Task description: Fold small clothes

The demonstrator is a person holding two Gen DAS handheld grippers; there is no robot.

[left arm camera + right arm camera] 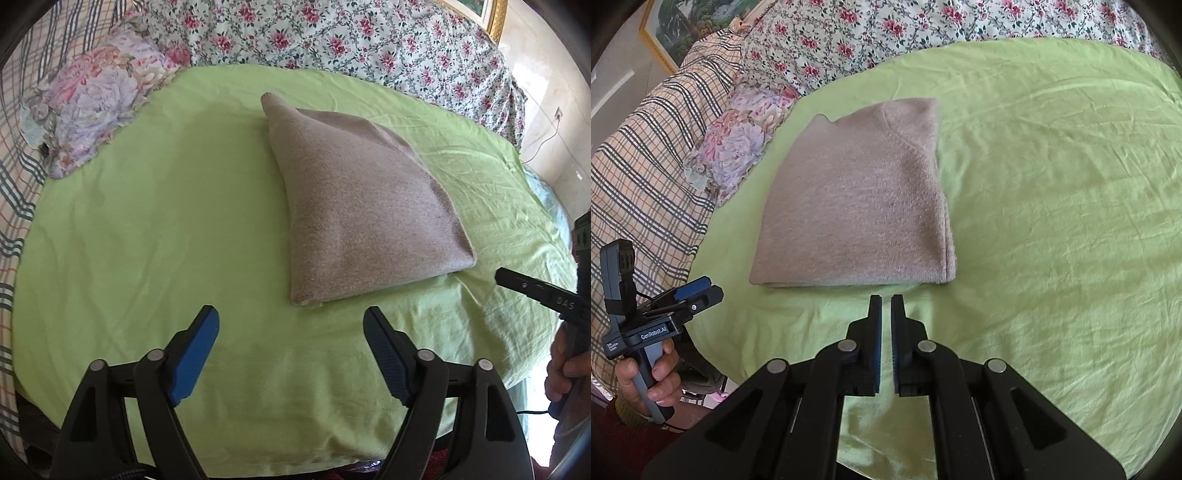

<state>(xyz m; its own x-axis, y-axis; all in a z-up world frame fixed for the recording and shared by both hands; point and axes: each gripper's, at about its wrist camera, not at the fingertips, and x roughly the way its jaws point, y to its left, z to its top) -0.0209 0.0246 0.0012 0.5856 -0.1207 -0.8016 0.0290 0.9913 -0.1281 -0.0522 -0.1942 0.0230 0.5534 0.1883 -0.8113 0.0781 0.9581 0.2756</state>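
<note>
Sweater folded, both claws clear of it.

L to R: plaid blanket (646, 177) and floral pillow (738, 147) lie far left of the claws; left gripper (291, 325) has jaws spread wide, nothing betw. them; grey sweater (362, 206) sits just ahead and slightly right of it on the green sheet (147, 221), apart from the pads. Right gripper (886, 299) is nearly closed, nothing held; the sweater's near edge is just ahead of its tips, no contact. Risk, as I judge it: fold looks bulky w/ a far corner peaking up, so a tip snagging the near hem, or any drag on the loose sheet, could pull the layers open.
</note>
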